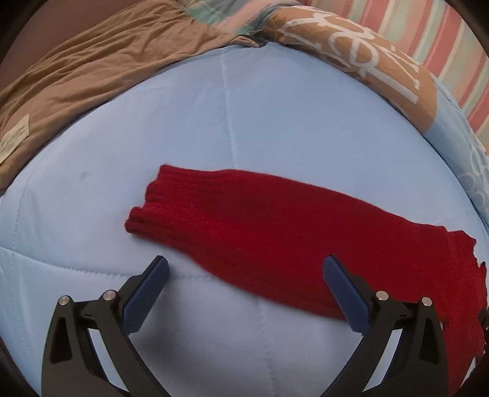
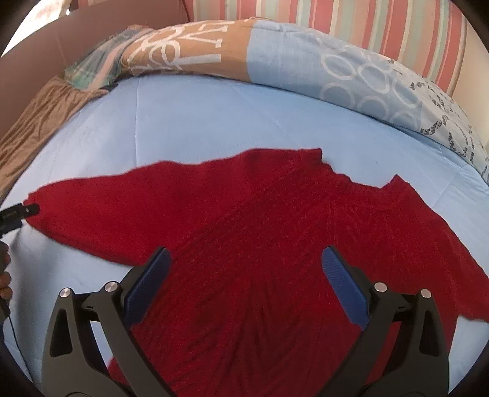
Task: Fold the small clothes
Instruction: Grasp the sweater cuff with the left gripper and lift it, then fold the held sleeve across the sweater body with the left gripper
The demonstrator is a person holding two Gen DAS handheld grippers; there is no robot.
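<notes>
A red knit sweater lies spread flat on a light blue quilt. In the left wrist view one sleeve stretches left, ending in a ribbed cuff. My left gripper is open just above the sleeve's near edge, with nothing between its fingers. My right gripper is open over the sweater's body, its blue pads holding no cloth. In the right wrist view the left gripper's black tip shows at the far left by the sleeve end, with a hand below it.
A crumpled brown cloth lies along the quilt's far left edge. A patterned duvet or pillow with letters and rings runs along the back. Behind it is a pink striped surface. Bare blue quilt lies beyond the sweater.
</notes>
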